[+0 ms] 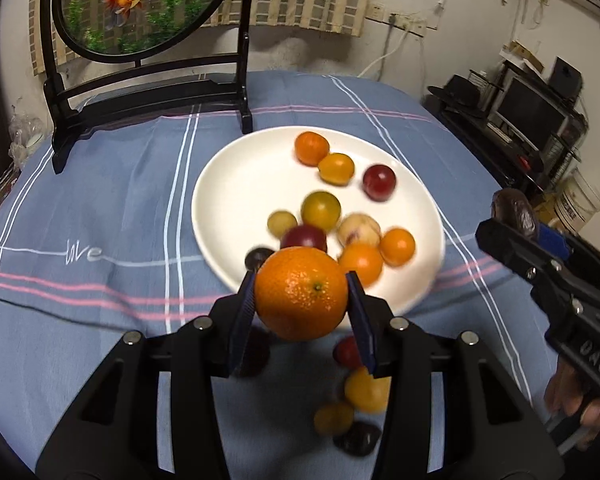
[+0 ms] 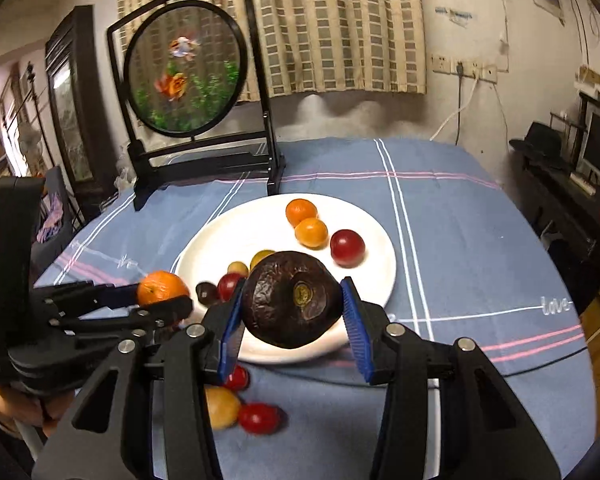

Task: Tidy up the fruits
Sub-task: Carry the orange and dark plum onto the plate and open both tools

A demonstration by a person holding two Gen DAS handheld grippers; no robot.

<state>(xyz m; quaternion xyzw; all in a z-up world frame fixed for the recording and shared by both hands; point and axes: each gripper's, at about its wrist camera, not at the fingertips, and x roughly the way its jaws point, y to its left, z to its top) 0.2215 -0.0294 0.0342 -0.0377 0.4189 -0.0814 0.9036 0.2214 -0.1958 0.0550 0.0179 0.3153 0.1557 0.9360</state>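
Above the counter point(image 1: 100, 208), near the white plate point(image 1: 236, 184), my left tongs point(image 1: 302, 300) are clenched on an orange point(image 1: 300, 292) and my right tongs point(image 2: 294, 300) on a dark wrinkled fruit point(image 2: 288, 300). I judge both must next be lowered gently onto free places of the plate.

Table's got a blue striped cloth point(image 2: 460, 240), white plate point(image 2: 220, 240) mid-frame, black framed screen point(image 2: 188, 68) upper left, loose fruits point(image 2: 260, 418) along the bottom.
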